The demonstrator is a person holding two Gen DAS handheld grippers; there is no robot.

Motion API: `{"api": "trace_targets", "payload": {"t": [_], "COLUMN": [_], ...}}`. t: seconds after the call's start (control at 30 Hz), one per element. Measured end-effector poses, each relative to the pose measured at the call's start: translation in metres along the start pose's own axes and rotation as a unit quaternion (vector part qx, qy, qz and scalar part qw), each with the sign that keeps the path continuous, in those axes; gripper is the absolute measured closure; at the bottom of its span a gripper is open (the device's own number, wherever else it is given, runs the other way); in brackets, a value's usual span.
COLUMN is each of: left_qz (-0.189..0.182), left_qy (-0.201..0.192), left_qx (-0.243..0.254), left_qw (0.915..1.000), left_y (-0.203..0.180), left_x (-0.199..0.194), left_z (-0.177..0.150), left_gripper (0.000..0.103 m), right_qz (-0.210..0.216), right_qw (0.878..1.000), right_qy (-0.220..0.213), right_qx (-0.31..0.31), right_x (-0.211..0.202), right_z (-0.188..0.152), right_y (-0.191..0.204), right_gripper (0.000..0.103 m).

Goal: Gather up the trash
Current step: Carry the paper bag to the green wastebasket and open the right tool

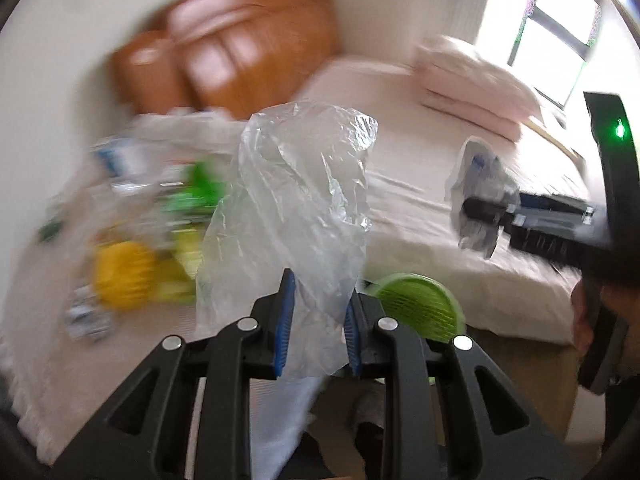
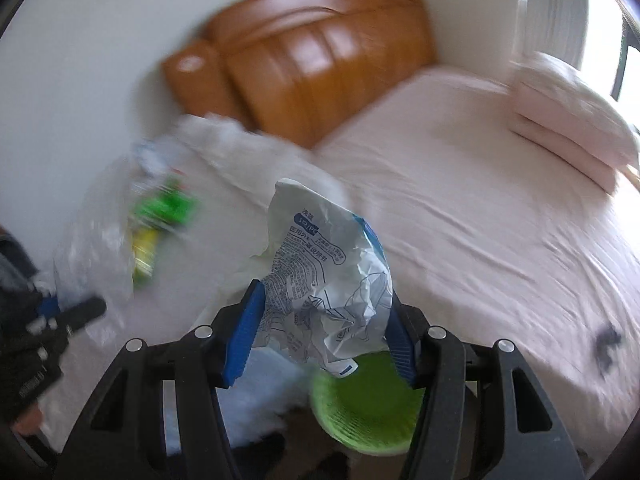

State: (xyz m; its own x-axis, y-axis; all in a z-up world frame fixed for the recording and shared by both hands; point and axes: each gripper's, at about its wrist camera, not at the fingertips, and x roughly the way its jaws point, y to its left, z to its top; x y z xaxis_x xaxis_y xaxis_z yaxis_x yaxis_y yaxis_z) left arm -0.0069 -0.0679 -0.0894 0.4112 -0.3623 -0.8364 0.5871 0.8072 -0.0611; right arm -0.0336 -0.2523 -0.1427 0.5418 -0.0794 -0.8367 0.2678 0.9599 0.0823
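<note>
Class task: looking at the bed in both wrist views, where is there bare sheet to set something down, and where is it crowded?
Free: the broad pink sheet between the brown headboard, the folded pink quilt and the near bed edge. Crowded: the left side, where blurred green and yellow trash lies among clear plastic. Both tools are full: left holds a clear bag, right a crumpled printed wrapper.

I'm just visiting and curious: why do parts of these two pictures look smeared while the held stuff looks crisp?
Left wrist view: the clear plastic bag is sharp, the trash pile streaked, the window glaring. Right wrist view: the crumpled printed wrapper is crisp, the headboard smeared; the fisheye bends edges.
</note>
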Motion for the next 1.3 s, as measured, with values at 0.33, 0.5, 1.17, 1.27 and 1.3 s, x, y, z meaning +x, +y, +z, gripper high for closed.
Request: {"api": "trace_targets", "payload": {"t": [0.33, 0.5, 1.17, 1.27, 1.3], "left_qz": [-0.069, -0.068, 0.039, 0.051, 0.055], "left_qy": [0.122, 0.144, 0.039, 0.019, 0.011], "left_qx": [0.070, 0.066, 0.001, -0.014, -0.021], "left_qw": [0.9877, 0.9850, 0.9985, 0.9984, 0.9982], "left_y": [-0.134, -0.154, -0.096, -0.079, -0.073], "left_x": [0.111, 0.128, 0.055, 0.036, 0.027], "left_z": [-0.010, -0.018, 0.003, 0.005, 0.006], "left_gripper": [0.080, 0.070, 0.009, 0.008, 0.008], "right_qz": [-0.032, -0.021, 0.026, 0.035, 0.036], "right_qw": [0.991, 0.989, 0.988, 0.987, 0.987], "right_qy": [0.102, 0.127, 0.155, 0.155, 0.155], "right_qx": [0.082, 0.079, 0.003, -0.003, -0.004], "right_x": [0.029, 0.044, 0.089, 0.090, 0.090], "right_z": [-0.091, -0.109, -0.086, -0.081, -0.078], "right_y": [-0.111, -0.127, -0.076, -0.064, -0.060], "right_gripper": [0.045, 0.045, 0.007, 0.007, 0.007]}}
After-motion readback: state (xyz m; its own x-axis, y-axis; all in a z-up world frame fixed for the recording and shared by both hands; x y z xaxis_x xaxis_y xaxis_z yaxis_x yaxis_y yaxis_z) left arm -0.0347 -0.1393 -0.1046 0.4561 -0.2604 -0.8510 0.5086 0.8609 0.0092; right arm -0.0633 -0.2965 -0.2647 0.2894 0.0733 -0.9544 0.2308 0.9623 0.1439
